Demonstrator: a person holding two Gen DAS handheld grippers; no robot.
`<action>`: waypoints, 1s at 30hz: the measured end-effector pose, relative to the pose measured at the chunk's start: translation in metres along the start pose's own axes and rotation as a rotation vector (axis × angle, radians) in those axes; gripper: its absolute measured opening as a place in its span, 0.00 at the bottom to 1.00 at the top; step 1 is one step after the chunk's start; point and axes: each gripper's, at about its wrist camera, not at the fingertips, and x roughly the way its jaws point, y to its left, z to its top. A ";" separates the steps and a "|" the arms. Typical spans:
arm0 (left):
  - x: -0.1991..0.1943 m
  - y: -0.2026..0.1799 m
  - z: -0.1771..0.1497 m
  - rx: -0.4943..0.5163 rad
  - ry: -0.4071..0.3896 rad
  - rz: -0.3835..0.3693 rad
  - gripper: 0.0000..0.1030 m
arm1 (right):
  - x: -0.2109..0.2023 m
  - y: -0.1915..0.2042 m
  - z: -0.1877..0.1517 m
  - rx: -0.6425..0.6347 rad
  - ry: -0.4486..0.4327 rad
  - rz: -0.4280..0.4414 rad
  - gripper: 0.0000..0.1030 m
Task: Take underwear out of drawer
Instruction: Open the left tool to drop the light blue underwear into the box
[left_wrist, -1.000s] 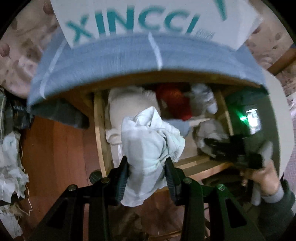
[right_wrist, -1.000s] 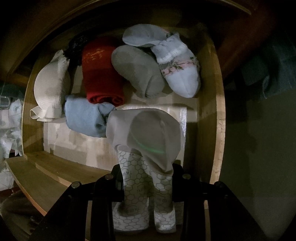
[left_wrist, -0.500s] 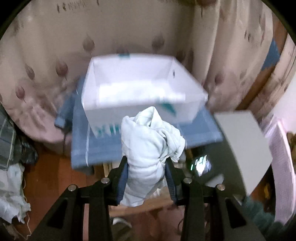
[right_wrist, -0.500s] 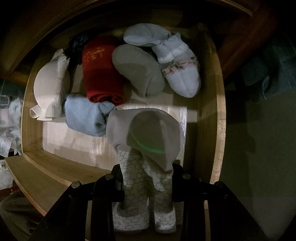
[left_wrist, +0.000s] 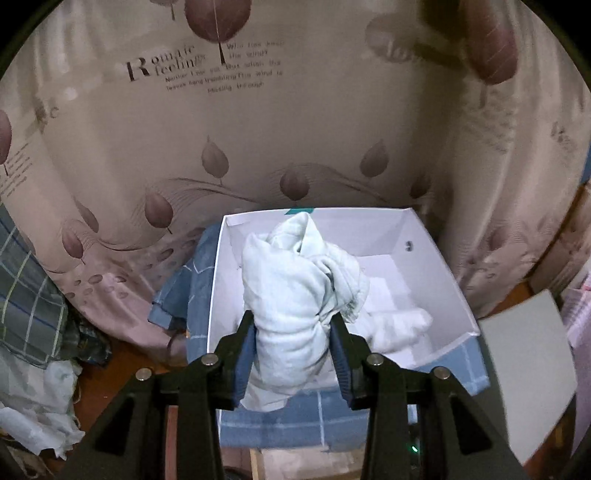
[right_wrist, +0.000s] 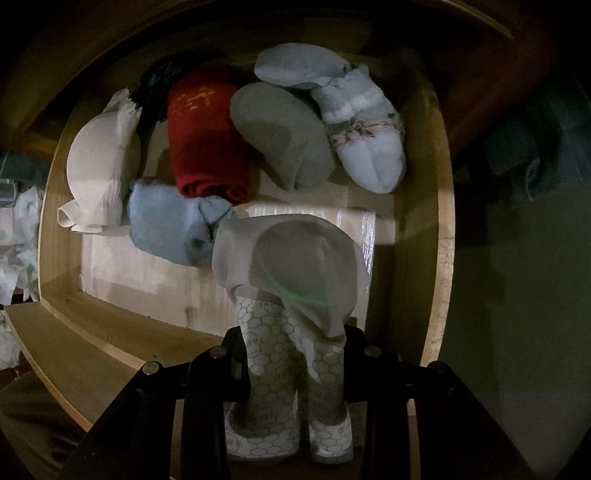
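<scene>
My left gripper (left_wrist: 291, 350) is shut on a bundled pale blue-white underwear (left_wrist: 295, 295) and holds it over the near edge of an open white box (left_wrist: 439, 266); a white cloth (left_wrist: 402, 328) lies inside the box. My right gripper (right_wrist: 291, 369) is shut on a white underwear with a honeycomb-print band (right_wrist: 288, 273), held above the front of the open wooden drawer (right_wrist: 439, 229). In the drawer lie a red roll (right_wrist: 207, 144), a grey piece (right_wrist: 280, 136), a light blue bundle (right_wrist: 173, 221), a cream bra (right_wrist: 103, 166) and a floral white-blue piece (right_wrist: 362, 136).
The box stands on a blue checked cloth (left_wrist: 295, 417) against a leaf-print curtain (left_wrist: 258, 129). A plaid garment and white crumpled cloth (left_wrist: 33, 332) lie at left on the wood floor. A grey panel (left_wrist: 524, 354) stands at right.
My left gripper has risen and swung from above the drawer to over the white box, still holding its bundle. The right gripper has held almost still over the drawer.
</scene>
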 end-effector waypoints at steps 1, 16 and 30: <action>0.010 -0.001 0.002 0.004 0.013 0.012 0.37 | 0.001 0.002 0.000 -0.002 0.001 -0.001 0.30; 0.101 0.006 -0.011 0.037 0.162 0.100 0.40 | 0.003 0.005 0.001 -0.012 0.007 -0.008 0.30; 0.091 0.002 -0.021 0.049 0.117 0.119 0.47 | 0.004 0.007 0.000 -0.023 0.006 -0.017 0.30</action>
